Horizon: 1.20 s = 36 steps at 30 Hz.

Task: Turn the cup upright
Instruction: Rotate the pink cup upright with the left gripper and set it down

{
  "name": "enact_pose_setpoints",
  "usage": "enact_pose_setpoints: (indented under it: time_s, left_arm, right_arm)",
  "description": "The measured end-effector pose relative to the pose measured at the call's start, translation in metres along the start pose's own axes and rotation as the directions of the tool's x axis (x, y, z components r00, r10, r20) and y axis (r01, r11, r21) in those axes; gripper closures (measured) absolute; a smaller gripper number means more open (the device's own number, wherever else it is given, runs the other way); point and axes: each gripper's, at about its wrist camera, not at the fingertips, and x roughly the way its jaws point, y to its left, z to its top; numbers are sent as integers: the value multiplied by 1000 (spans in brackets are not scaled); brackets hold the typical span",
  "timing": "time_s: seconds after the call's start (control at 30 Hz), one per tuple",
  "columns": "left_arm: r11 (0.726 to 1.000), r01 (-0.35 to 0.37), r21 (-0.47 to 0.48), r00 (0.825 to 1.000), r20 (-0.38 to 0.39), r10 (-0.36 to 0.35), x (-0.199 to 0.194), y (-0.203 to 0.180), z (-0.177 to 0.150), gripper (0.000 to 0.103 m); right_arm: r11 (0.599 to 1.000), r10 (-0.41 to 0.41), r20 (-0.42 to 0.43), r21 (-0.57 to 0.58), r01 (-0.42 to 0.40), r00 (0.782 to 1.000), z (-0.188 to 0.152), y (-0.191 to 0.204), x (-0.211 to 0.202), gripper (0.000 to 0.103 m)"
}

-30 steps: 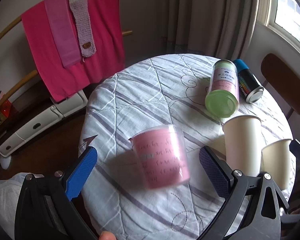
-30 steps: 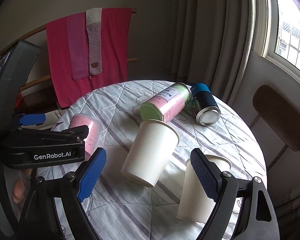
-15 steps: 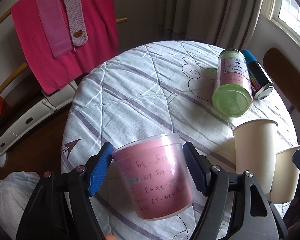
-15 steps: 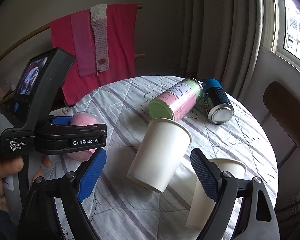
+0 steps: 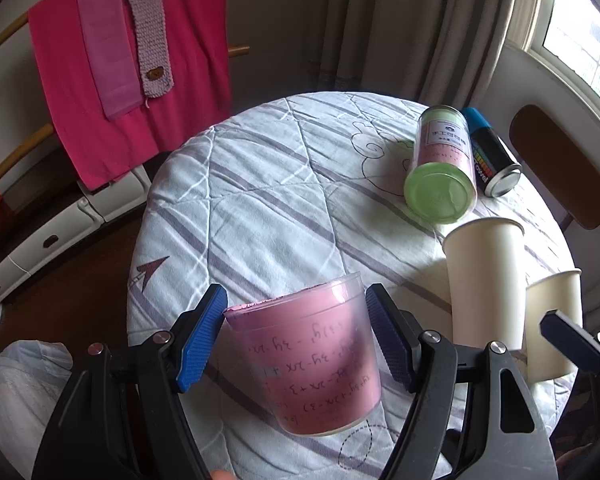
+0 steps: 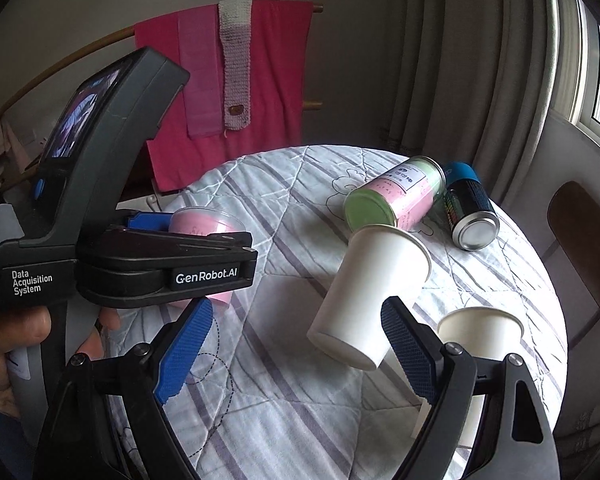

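Observation:
My left gripper (image 5: 296,332) is shut on the pink translucent cup (image 5: 312,360), its blue pads against both sides near the top. The cup has handwriting that reads inverted, and it is held just above the quilted table (image 5: 260,184). In the right wrist view the left gripper (image 6: 204,236) holds the same pink cup (image 6: 204,220) at the table's left side. My right gripper (image 6: 296,344) is open and empty, above the table near a tilted white paper cup (image 6: 372,292).
A second white paper cup (image 6: 480,328) stands by my right finger. A green-lidded pink canister (image 5: 440,168) and a blue-capped spray can (image 5: 492,156) lie on their sides at the far right. A pink towel rack (image 5: 120,60) stands behind; a chair (image 5: 556,160) sits to the right.
My left gripper closed around the pink cup and lifted it slightly off the table. My right gripper stayed open and shifted a little toward the tilted paper cup.

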Motion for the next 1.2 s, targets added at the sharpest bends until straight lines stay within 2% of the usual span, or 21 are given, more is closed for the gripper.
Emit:
enact_pose_setpoints:
  time_s: [0.3,0.5,0.67,0.93,1.2]
  left_arm:
    - [999,26,-19,1000,16,-25,-18,10,-16,30]
    - [999,40,-4,999,30,-39,-25,6,-21,30]
    - [997,73,29,994,75,-75,-34,-5,-27,30]
    - [994,57,88,989,128,-69,-44,-19,-38,30]
    - [992,21,122,989,142,-38,-46,-26,-46,29]
  right_arm:
    - [998,57,-38,-18,-58,998,-15,27,4,15]
    - [998,57,-54,-5,-57,997,-18,30,8,15]
    - [998,57,-32,17,-56,998,-25,26,5,15]
    - [997,46,43,65,-49,998,-37,15,1,15]
    - [993,47,22,105,-49,999,-43,6,10,15]
